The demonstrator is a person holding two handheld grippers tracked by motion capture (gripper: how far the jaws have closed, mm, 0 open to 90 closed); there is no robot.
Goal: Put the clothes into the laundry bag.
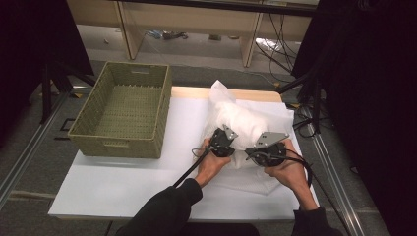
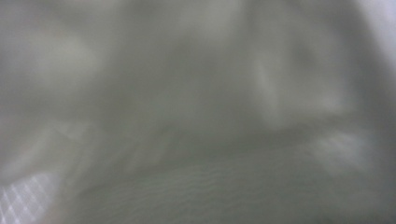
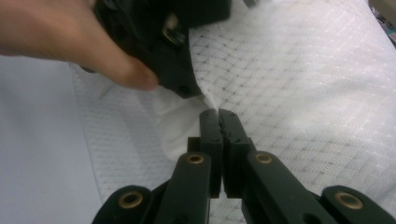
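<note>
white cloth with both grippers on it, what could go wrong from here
The right gripper pinches just a thin edge of the white cloth, so the fabric may slip free when lifted. The left gripper sits pressed into the cloth with its own view blurred, so its hold can't be checked. The basket stands apart, leaving loose cloth to drag.

black gripper (image 3: 218,122), brass screws

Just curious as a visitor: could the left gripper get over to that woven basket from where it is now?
Probably yes. The left gripper sits at the white cloth, and only bare white tabletop lies between it and the basket, whose top is open.
</note>
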